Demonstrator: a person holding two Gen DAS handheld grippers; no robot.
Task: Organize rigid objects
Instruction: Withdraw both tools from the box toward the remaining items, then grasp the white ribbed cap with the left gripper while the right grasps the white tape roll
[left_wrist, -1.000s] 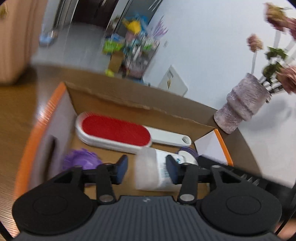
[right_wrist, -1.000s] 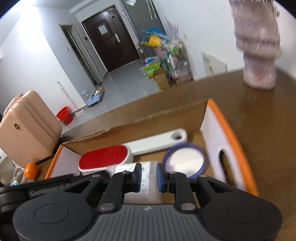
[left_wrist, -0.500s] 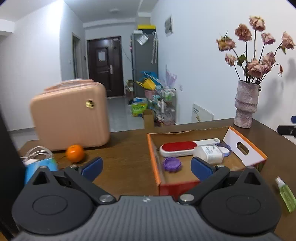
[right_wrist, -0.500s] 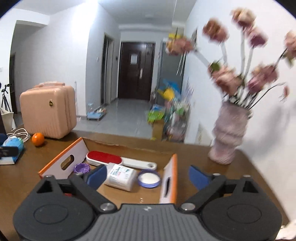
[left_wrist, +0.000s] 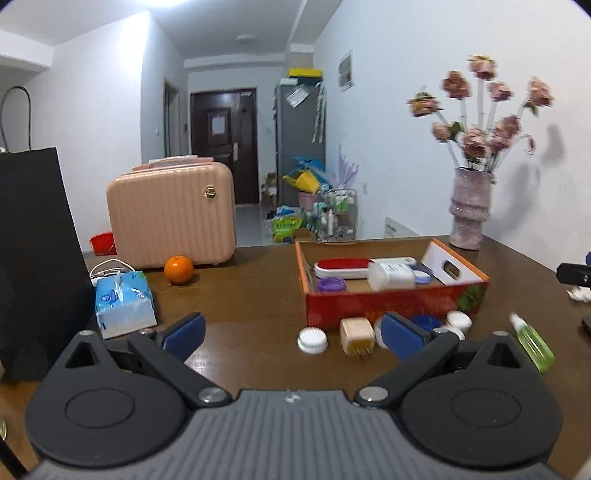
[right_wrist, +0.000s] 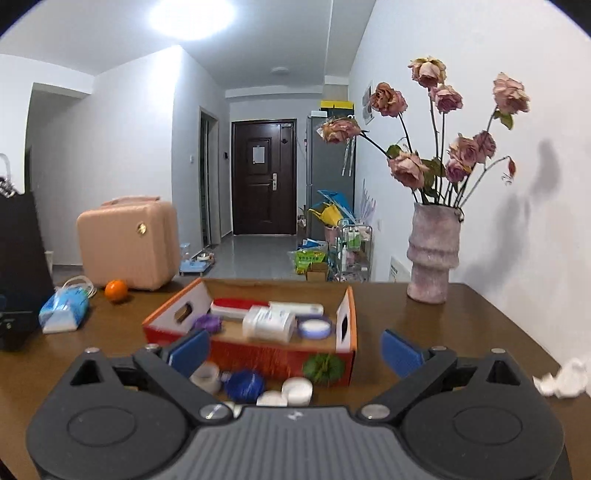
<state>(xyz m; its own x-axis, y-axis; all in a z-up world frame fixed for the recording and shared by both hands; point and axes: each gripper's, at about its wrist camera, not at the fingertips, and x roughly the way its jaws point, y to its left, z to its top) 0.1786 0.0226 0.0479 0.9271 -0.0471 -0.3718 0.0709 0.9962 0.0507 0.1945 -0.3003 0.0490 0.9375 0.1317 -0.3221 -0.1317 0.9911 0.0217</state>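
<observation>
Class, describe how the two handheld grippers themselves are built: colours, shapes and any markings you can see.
The left gripper and right gripper look alike: a ribbed grey centre plate bearing a small pale mark, flanked by two round black housings with circular insets. Angled black arms pivot on silver bolts and end in blue padded fingers. No cables, sleeves or hands show.
</observation>
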